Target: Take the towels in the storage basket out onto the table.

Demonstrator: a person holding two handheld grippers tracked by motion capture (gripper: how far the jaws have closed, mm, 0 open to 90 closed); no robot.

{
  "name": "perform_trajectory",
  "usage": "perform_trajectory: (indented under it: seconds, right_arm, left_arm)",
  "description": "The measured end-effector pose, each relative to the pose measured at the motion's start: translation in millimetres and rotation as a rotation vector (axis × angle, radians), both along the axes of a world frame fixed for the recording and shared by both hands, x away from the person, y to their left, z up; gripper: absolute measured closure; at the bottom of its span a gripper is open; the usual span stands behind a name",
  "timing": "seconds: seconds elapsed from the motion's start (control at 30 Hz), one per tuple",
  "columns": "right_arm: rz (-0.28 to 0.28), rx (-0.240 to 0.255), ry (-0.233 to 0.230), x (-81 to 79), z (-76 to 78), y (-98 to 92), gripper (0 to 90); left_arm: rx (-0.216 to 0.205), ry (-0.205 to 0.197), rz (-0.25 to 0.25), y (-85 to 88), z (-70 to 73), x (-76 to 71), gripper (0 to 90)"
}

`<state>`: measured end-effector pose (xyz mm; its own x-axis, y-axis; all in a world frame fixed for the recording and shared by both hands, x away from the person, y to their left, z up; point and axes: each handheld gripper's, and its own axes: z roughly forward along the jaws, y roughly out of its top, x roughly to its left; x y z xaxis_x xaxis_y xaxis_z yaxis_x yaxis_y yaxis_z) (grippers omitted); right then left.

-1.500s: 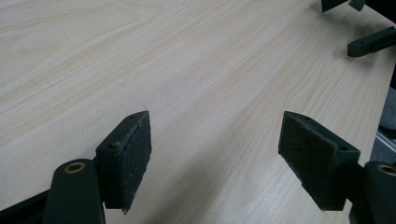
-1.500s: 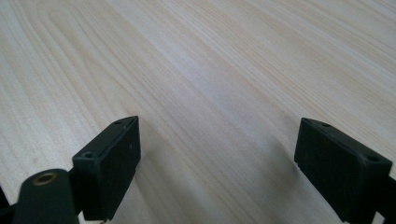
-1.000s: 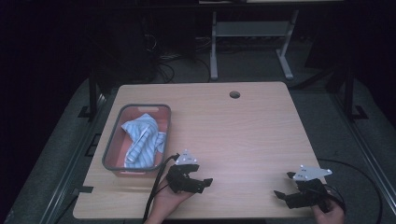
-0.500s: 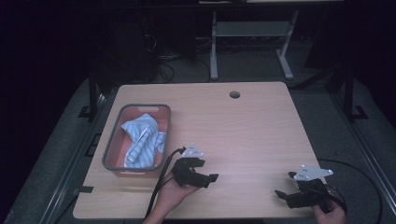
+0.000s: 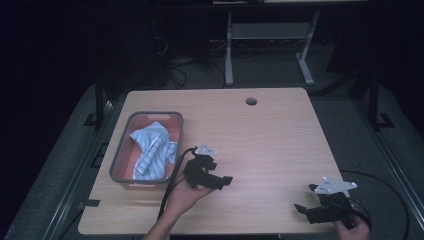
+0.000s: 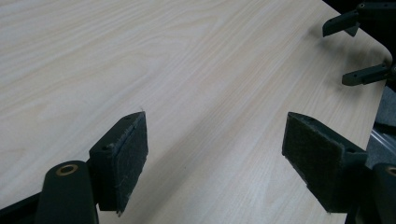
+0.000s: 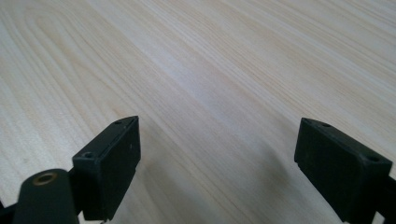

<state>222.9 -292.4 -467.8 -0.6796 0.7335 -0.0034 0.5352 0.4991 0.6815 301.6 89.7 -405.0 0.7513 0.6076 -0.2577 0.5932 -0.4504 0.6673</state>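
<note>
My left gripper (image 5: 222, 172) is held in a hand over the front middle of the wooden table (image 5: 270, 135), just right of the bin. Its jaws point right and stand open. Along them, the left gripper (image 6: 217, 126) has only bare wood between its pads. My right gripper (image 5: 303, 197) sits low at the front right corner, jaws pointing left and open. In its own view the right gripper (image 7: 219, 125) spans bare tabletop. The left gripper view catches the right gripper (image 6: 336, 55) far off at the top right.
A grey-rimmed bin (image 5: 119, 155) with a red inside stands at the table's left and holds a crumpled blue-and-white striped cloth (image 5: 152, 147). A round cable hole (image 5: 251, 101) lies near the far edge. Cables trail off the front edge.
My left gripper has moved a little farther from the front edge, away from the person. The right gripper has hardly moved.
</note>
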Motion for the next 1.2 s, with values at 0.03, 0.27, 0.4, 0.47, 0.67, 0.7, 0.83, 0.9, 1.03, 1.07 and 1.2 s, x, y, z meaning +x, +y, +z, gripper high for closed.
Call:
perform_trajectory:
  seconds: [0.03, 0.27, 0.4, 0.47, 0.67, 0.7, 0.83, 0.9, 1.03, 1.07, 1.2]
  right_arm:
    - [0.005, 0.002, -0.002, 0.4, 0.2, 0.7, 13.8]
    - [0.012, 0.001, -0.003, 1.1, -0.2, 1.5, 13.9]
    - [0.007, -0.001, -0.004, 0.5, 0.8, 1.9, 13.8]
    - [0.006, 0.001, -0.003, 0.5, 0.4, 2.3, 13.9]
    - [0.014, 0.002, -0.002, 0.3, 0.6, 3.6, 13.9]
    - [0.016, 0.004, -0.001, 0.5, 0.0, 3.9, 13.8]
    - [0.028, -0.002, -0.007, 1.0, 0.3, 5.6, 13.9]
    - [0.020, -0.004, -0.003, 0.2, 0.6, 5.5, 13.8]
    - [0.022, 0.001, 0.000, 1.2, -0.6, 4.9, 13.9]
    - [0.022, 0.001, 0.000, 1.2, -0.6, 4.9, 13.9]
    - [0.020, -0.004, -0.001, 1.0, 0.2, 5.2, 13.9]
  left_arm:
    - [-0.003, 0.010, 0.000, -0.2, 3.4, 3.3, 21.9]
    - [0.009, 0.011, 0.006, -0.2, 14.1, 12.7, 22.1]
    - [0.028, 0.014, 0.002, 1.4, 20.4, 18.0, 22.2]
    - [0.053, 0.007, -0.002, 3.8, 24.1, 20.6, 22.2]
    - [0.023, 0.014, 0.017, 16.9, 38.3, 28.5, 22.1]
    - [0.021, 0.009, 0.024, 21.0, 41.8, 30.7, 22.1]
    - [0.035, 0.006, 0.055, 32.9, 51.2, 38.6, 22.0]
    - [0.034, 0.011, 0.064, 38.5, 55.1, 41.6, 22.1]
    - [0.033, 0.020, 0.089, 49.2, 61.0, 46.9, 22.1]
    - [0.033, 0.020, 0.089, 49.2, 61.0, 46.9, 22.1]
    - [0.027, 0.015, 0.108, 58.6, 66.6, 49.4, 22.2]
